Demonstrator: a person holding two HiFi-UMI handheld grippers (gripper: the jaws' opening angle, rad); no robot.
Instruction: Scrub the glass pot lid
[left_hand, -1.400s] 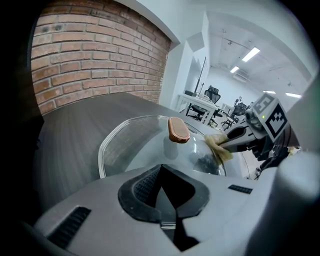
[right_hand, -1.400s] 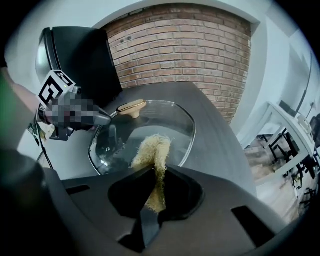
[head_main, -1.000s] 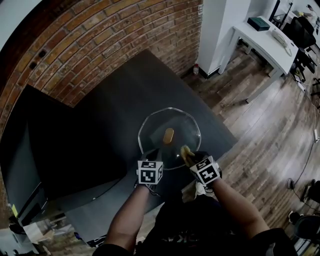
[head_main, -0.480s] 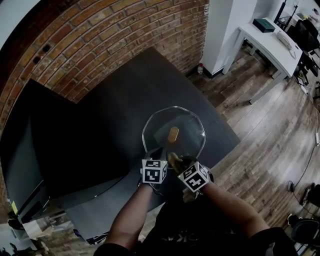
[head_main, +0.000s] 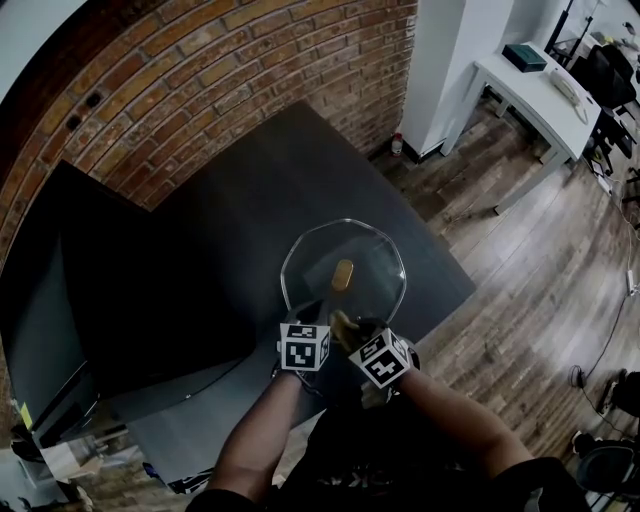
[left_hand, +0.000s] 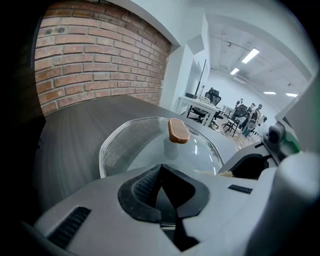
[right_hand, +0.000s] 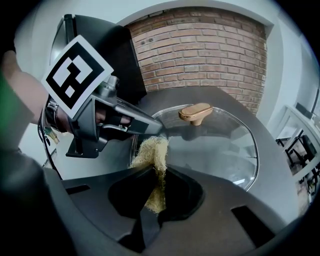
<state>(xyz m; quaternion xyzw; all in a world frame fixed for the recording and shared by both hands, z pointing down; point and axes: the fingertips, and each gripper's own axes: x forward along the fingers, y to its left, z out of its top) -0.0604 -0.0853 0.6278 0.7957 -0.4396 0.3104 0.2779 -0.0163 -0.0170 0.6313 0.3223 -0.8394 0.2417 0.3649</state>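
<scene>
A dark grey table (head_main: 230, 230) fills the middle of the head view. A brick wall (head_main: 200, 80) curves along its upper left side, with wooden floor (head_main: 540, 260) to the right and a white desk (head_main: 530, 85) in the upper right corner.

The glass lid (head_main: 372, 250) lies flat on the table at centre frame, knob (head_main: 343, 274) up, near the table's lower right edge. Bare tabletop spreads from it toward the wall.

The left gripper (head_main: 305, 310) is clamped on the lid's near rim. Just beside it, the right gripper (head_main: 345, 325) pinches a yellowish fibrous scrubber (right_hand: 156, 155) that touches the rim. Each gripper's cube shows black-and-white square markers.
</scene>
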